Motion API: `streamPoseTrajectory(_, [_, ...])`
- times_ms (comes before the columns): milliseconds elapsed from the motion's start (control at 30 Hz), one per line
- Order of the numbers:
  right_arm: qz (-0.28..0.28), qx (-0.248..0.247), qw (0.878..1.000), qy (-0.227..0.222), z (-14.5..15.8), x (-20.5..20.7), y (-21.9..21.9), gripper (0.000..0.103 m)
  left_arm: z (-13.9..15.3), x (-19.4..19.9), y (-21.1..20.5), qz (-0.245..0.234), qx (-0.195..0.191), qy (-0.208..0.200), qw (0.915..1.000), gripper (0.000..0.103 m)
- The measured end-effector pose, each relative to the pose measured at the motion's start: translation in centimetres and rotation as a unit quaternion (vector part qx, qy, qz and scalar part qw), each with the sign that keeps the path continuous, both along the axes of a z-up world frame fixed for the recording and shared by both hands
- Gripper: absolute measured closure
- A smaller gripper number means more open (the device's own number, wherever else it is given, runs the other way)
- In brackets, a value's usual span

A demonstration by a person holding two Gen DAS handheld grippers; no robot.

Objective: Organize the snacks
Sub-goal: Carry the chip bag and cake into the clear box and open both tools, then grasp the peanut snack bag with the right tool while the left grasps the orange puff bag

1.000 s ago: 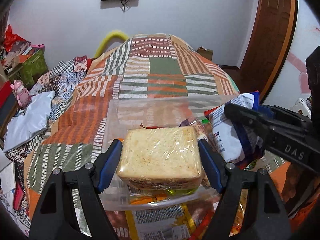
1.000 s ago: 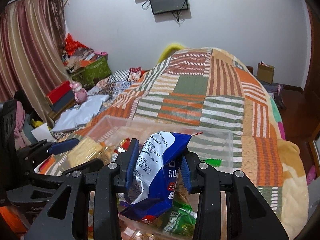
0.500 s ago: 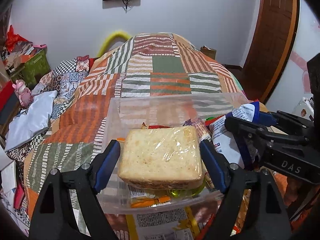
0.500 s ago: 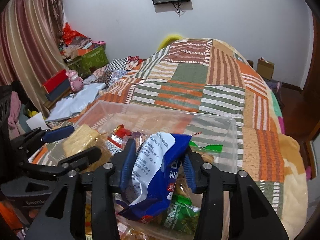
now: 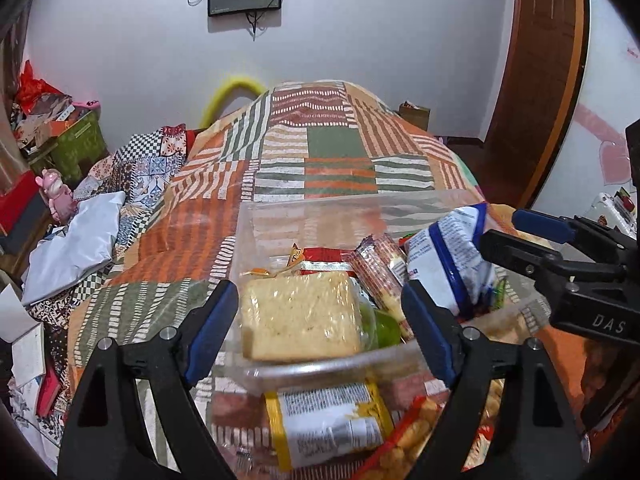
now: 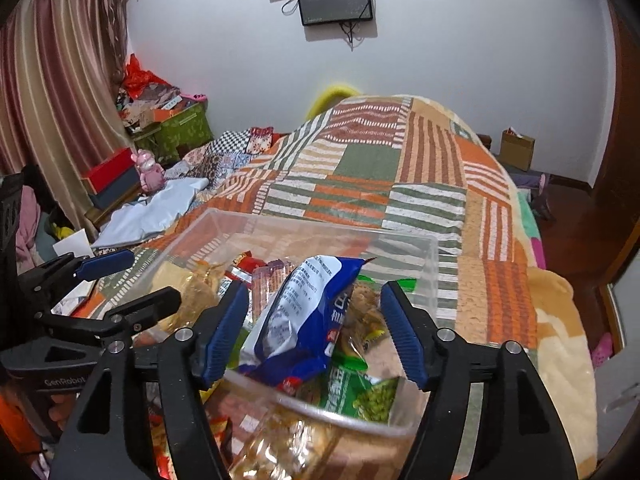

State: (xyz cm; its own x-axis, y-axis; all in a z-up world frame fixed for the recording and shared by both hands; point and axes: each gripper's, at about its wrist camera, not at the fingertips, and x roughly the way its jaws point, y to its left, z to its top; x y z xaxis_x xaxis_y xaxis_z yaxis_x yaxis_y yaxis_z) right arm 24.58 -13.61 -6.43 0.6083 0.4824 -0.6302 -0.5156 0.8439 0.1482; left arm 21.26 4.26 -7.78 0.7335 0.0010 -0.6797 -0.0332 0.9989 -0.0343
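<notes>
A clear plastic bin (image 5: 344,208) (image 6: 436,268) sits on the patchwork bed and holds several snack packs. A plastic-wrapped sandwich (image 5: 300,316) lies in its near left part, between the spread jaws of my left gripper (image 5: 320,320), which is open and no longer touches it. A blue-and-white snack bag (image 6: 304,316) (image 5: 452,264) leans in the bin between the spread jaws of my right gripper (image 6: 316,332), also open. A green pea pack (image 6: 356,392) lies under the bag.
More snack packs (image 5: 324,424) lie on the bed in front of the bin. The patchwork quilt (image 5: 320,160) stretches beyond it. Boxes and clutter (image 6: 160,128) stand at the left, a wooden door (image 5: 536,80) at the right.
Both grippers have opened. The left let go of the sandwich and the right let go of the blue bag; both items now rest in the bin.
</notes>
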Motion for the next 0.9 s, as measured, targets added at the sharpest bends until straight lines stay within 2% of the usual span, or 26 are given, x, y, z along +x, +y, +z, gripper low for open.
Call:
streamPoseTrajectory(100, [-0.003,0.003,1.000,-0.006,0.5,-1.1,-0.6,0.034,0.7,-1.6,0.2,0.000,0.004,-0.008,1.0000,0.012])
streamPoseTrajectory(233, [-0.004,0.005,1.000,-0.006,0.7,-2.5,-1.3,0.033,0.8,-3.6,0.9,0.006,0.012,-0.005,0.9999,0.012])
streamPoseTrajectory(367, [-0.003,0.000,1.000,-0.003,0.4,-3.8,-1.7,0.033,0.2,-5.2,2.3,0.018,0.005,0.009,0.9998,0.011])
streamPoseTrajectory(667, [0.002,-0.011,0.999,0.033,-2.2,-5.5,-1.5,0.033,-3.4,-8.0,5.7,0.050,-0.008,0.058,0.9970,0.011])
streamPoseTrajectory(900, [0.010,-0.029,0.997,0.071,-5.2,-6.0,-0.8,0.033,-6.6,-9.4,7.1,0.050,-0.030,0.105,0.9928,0.011])
